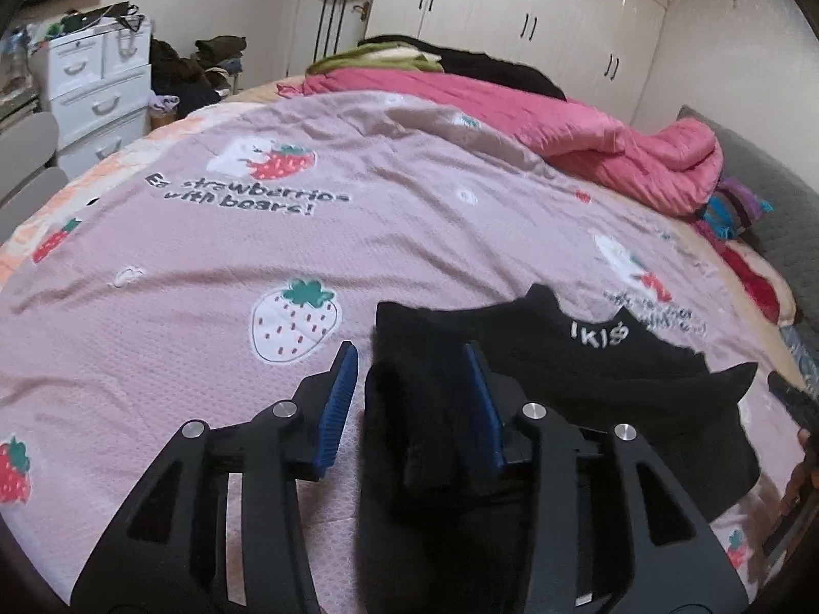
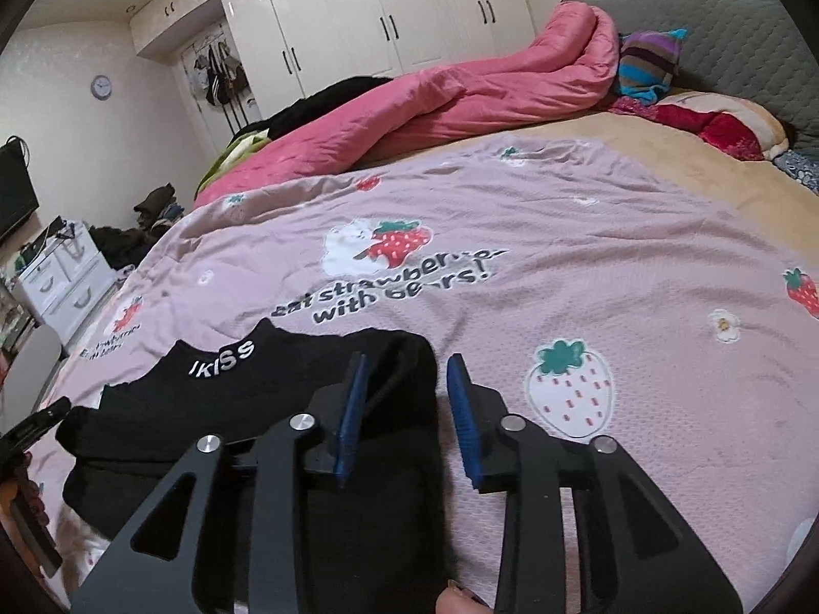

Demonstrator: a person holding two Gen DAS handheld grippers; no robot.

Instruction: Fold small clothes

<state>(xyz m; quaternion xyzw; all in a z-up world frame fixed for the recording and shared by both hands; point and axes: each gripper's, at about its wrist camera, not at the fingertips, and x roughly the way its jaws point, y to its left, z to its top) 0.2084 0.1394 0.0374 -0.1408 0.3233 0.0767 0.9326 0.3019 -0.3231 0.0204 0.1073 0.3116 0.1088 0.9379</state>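
A small black garment (image 1: 604, 368) with white "IKISS" lettering at its collar lies on the pink strawberry bedspread (image 1: 256, 235). My left gripper (image 1: 412, 399) is open, its blue pads (image 1: 338, 409) wide apart, with the garment's folded left edge lying between them. In the right wrist view the garment (image 2: 215, 399) lies at lower left. My right gripper (image 2: 407, 419) is open, its blue pads (image 2: 463, 419) straddling the garment's folded right edge. Neither gripper pinches the cloth.
A bunched pink quilt (image 2: 460, 97) lies across the far side of the bed, with pillows (image 2: 650, 66) by the grey headboard (image 2: 742, 41). White wardrobes (image 1: 537, 15) line the back wall. A white drawer unit (image 1: 97, 87) stands left of the bed.
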